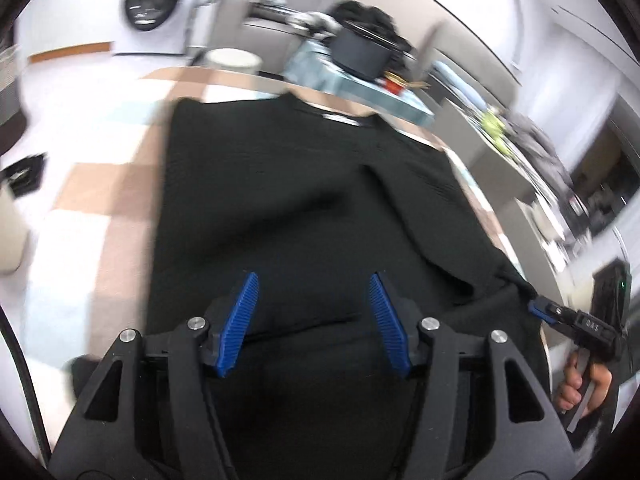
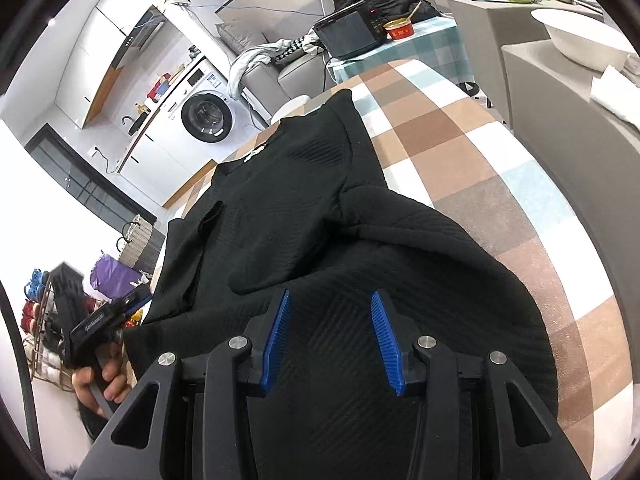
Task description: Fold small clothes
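Observation:
A black ribbed top [image 1: 288, 208] lies spread on a checked table [image 1: 120, 188], neckline and white label at the far end. It also shows in the right wrist view [image 2: 304, 216], its near right part rumpled. My left gripper [image 1: 314, 280] hovers over the near hem, its blue pads apart and nothing between them. My right gripper [image 2: 330, 298] is also open over the near hem. In the left wrist view the right gripper [image 1: 538, 308] appears at the garment's right edge; whether it touches the cloth is unclear. The left gripper [image 2: 132, 300] shows at the garment's left edge.
The checked table [image 2: 460, 152] extends right of the garment. Behind it stand a small table with a black appliance [image 2: 352, 36] and a red bowl [image 2: 398, 30]. A washing machine [image 2: 206, 116] is at the back left. Grey cabinets with a white basin [image 2: 580, 44] stand right.

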### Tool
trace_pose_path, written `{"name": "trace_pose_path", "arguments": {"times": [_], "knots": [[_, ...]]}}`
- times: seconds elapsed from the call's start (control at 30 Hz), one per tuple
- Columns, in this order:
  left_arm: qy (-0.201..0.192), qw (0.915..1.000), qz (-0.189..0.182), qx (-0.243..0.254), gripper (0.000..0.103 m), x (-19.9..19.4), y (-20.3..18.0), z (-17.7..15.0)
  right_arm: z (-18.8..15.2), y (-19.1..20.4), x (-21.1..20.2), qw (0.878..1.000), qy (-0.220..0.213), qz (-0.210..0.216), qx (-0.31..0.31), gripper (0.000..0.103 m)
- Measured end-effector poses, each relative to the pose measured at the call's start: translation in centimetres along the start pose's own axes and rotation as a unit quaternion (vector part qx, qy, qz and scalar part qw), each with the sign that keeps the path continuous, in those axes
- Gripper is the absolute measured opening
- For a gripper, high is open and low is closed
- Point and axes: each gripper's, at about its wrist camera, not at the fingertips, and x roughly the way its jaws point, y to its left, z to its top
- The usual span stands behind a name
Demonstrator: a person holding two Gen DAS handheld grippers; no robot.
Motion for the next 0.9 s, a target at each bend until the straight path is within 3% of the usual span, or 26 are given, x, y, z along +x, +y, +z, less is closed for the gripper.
{"name": "trace_pose_path", "arguments": {"times": [0.2, 0.33, 0.47, 0.63, 0.8, 0.87, 0.9], "knots": [[-0.008, 0.9963, 0.072, -0.046, 0.055, -0.4, 6.2, -2.0, 0.6, 0.2, 0.6, 1.000, 0.009, -0.015, -0.011, 0.042], [-0.012, 0.9938, 0.100, -0.048, 0.055, -0.4, 7.9, -2.8, 1.3, 0.1, -0.1, 0.997, 0.004, -0.062, -0.039, 0.046], [-0.008, 0.9918, 0.119, -0.046, 0.055, -0.4, 8.6, -3.5, 3.1, 0.0, 0.0, 0.992, 0.000, -0.106, -0.066, 0.053], [0.008, 0.9916, 0.115, -0.059, 0.057, 0.6, 9.3, -3.8, 5.8, 0.4, 4.2, 0.991, 0.024, -0.102, -0.077, 0.060], [0.012, 0.9915, 0.126, -0.028, 0.057, 2.2, 8.5, -3.2, 6.8, 1.9, 8.4, 0.987, 0.043, -0.116, -0.104, 0.064], [0.011, 0.9915, 0.129, -0.016, 0.052, 2.5, 8.1, -3.1, 6.9, 2.2, 9.3, 0.984, 0.045, -0.128, -0.115, 0.064], [0.010, 0.9917, 0.128, -0.011, 0.040, 2.7, 8.0, -3.1, 6.8, 2.5, 9.5, 0.981, 0.046, -0.138, -0.131, 0.061]]}}
